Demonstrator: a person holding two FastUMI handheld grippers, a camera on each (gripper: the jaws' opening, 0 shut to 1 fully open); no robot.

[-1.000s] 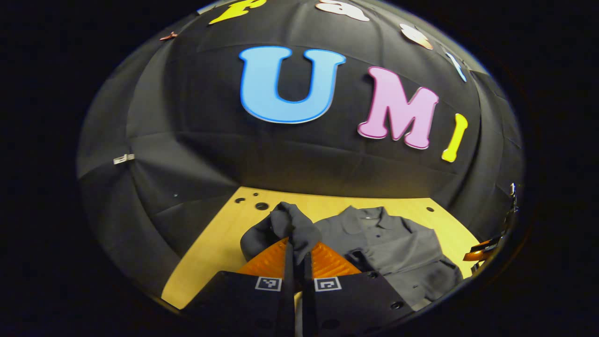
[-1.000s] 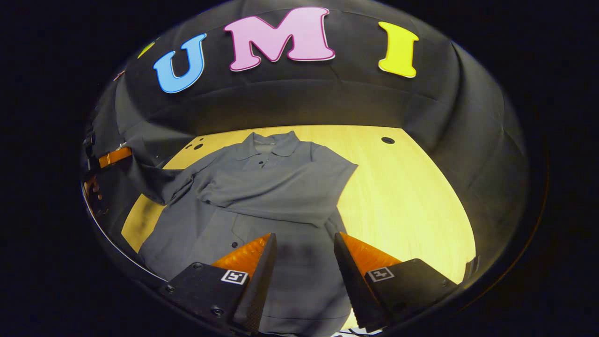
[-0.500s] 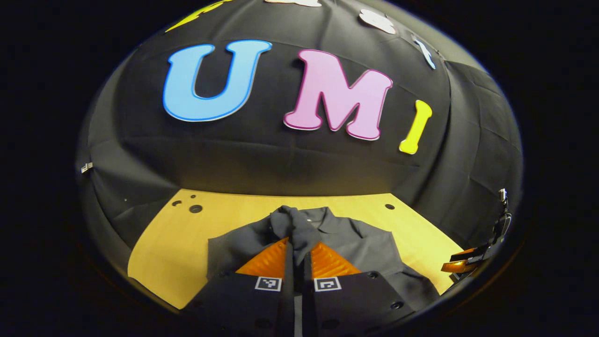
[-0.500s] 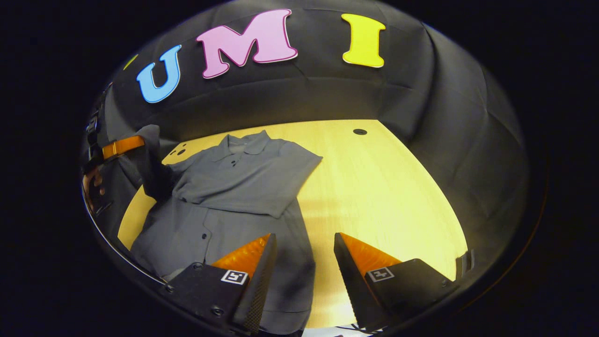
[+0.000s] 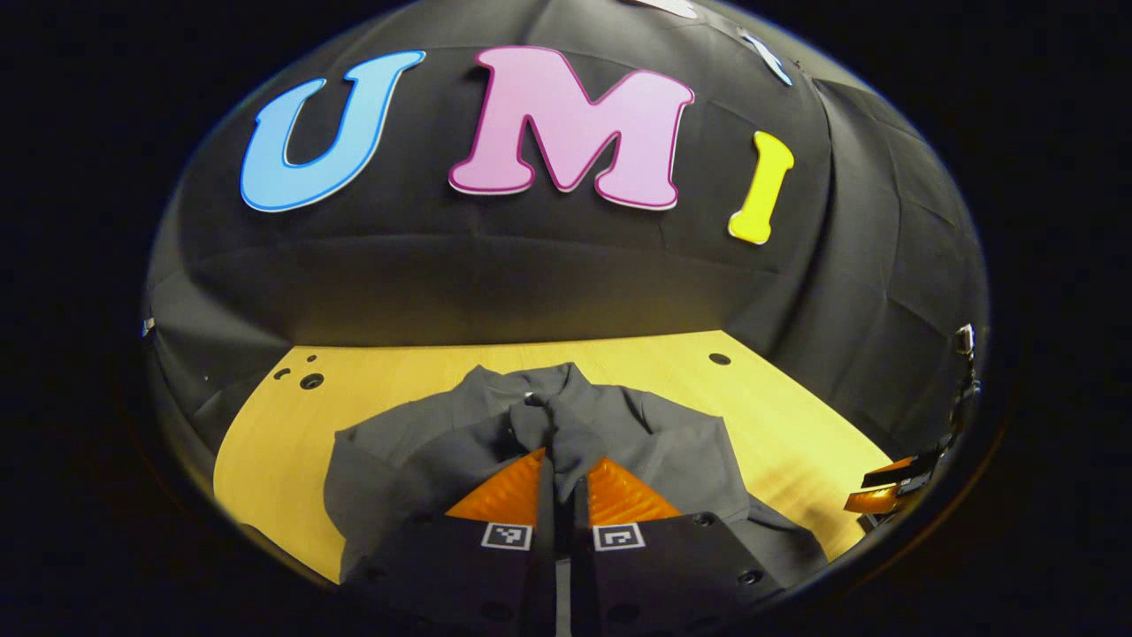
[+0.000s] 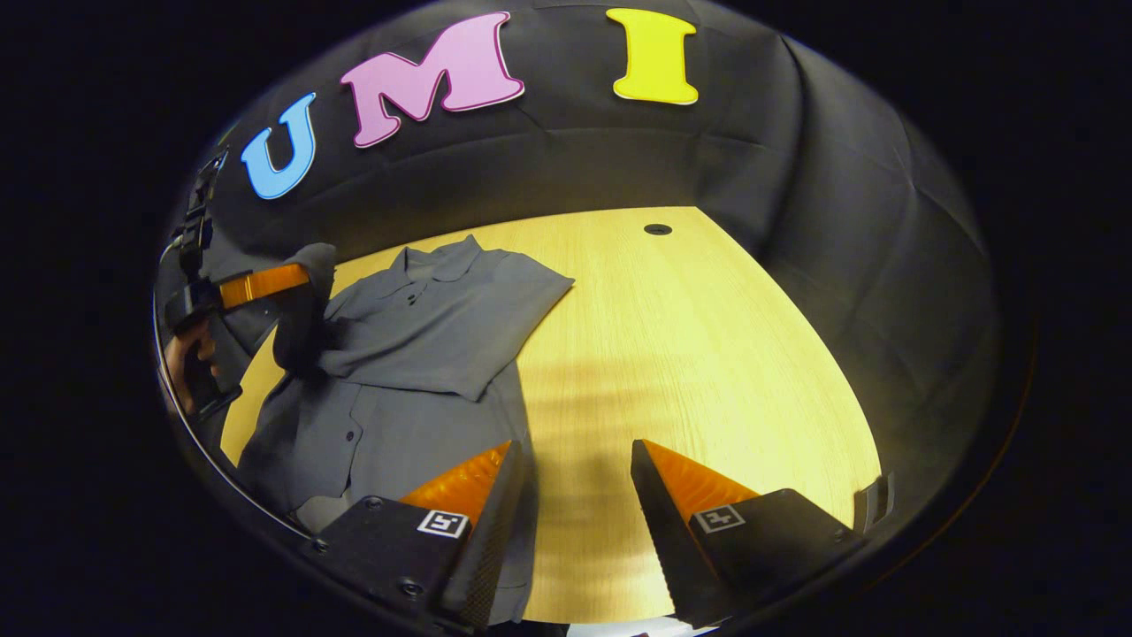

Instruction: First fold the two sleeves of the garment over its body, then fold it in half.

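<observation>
One grey shirt (image 6: pixel 416 354) is spread on the yellow wooden surface (image 6: pixel 707 354), collar at the far end, toward the left of the right gripper view. Two sleeves are counted. One sleeve (image 6: pixel 442 341) is seen lying folded flat across the chest. The other sleeve (image 5: pixel 553 433) is pinched between the closed jaws of the left gripper (image 5: pixel 559 473) and is held up above the body of the shirt, its cloth bunched over the fingertips. In the right gripper view the same left gripper (image 6: pixel 265 285) is seen at the far left, held by a hand (image 6: pixel 181 354), with the lifted sleeve hanging dark from it beside the collar.

The right gripper (image 6: pixel 575 460) is held near the shirt's right hem, over the bare surface; its jaws are open and nothing is held between them. Three buttons can be made out down the front. One dark round hole (image 6: pixel 657 229) is seen in the surface at the far right, and several more (image 5: pixel 305 379) at the far left.
</observation>
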